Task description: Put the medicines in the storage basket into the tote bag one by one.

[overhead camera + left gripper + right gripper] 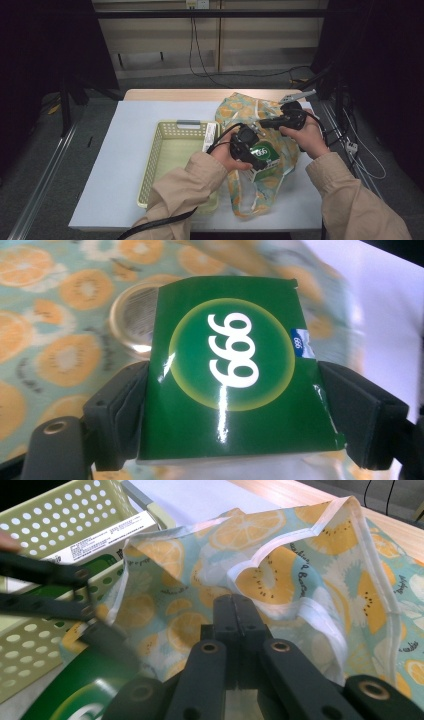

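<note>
Over fruit-print bag (60,340), green box (235,385) (marked 999) sits clamped between left gripper (235,415) fingers (117,410).

left claw (232,415): clamped, holding | right claw (235,625): pinched closed

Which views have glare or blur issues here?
Left gripper view: streaks of glare run down the glossy green box, and the fruit-print bag behind it is soft. Right gripper view: the other hand-held gripper and box at lower left are blurred, the fabric sharp. High view: table evenly lit, surroundings dark.
</note>
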`<state>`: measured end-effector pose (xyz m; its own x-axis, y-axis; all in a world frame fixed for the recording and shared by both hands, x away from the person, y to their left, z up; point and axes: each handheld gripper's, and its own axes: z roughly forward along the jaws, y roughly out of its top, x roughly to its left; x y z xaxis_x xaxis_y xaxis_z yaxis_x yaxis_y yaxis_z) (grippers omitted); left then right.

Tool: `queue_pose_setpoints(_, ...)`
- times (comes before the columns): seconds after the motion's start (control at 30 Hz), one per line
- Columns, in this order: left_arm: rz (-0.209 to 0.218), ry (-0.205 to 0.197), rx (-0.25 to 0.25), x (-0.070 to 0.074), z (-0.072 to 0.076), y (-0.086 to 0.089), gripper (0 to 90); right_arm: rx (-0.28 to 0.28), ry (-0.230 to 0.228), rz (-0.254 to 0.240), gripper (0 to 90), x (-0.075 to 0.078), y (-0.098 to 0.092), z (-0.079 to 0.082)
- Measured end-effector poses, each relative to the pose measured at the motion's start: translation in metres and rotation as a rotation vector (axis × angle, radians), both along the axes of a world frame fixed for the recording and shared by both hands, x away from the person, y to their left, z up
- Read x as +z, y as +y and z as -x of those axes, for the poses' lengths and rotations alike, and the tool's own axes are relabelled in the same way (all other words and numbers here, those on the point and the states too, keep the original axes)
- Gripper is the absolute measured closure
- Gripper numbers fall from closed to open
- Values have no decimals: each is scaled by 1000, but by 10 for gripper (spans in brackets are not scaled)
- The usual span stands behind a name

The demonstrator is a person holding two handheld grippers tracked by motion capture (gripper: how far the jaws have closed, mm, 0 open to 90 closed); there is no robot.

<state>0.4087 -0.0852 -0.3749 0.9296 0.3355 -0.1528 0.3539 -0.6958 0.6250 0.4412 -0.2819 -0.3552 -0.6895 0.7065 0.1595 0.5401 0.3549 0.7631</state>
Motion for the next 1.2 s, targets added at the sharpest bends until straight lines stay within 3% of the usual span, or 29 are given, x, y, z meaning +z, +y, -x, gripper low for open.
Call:
queue_pose_setpoints(0.23,-8,-21,92,-2,-26,1,172,-5,-1,-11,900,1,-1,-1)
queue_pose_setpoints(0.57,-21,-45,186,-10,-46,0,172,-16,-6,-30,900,1,-3,-2)
queue_pose_setpoints(0.87,-42,-121,257,-12,-57,-6,161,-25,-7,-41,900,1,-5,-2)
queue_pose_setpoints(1.0,-3,-87,268,-11,-57,-2,137,-20,-4,-33,900,1,-4,-2)
queue_pose_setpoints(1.2,39,-55,242,-2,-48,8,114,-17,-3,-25,900,0,-3,-2)
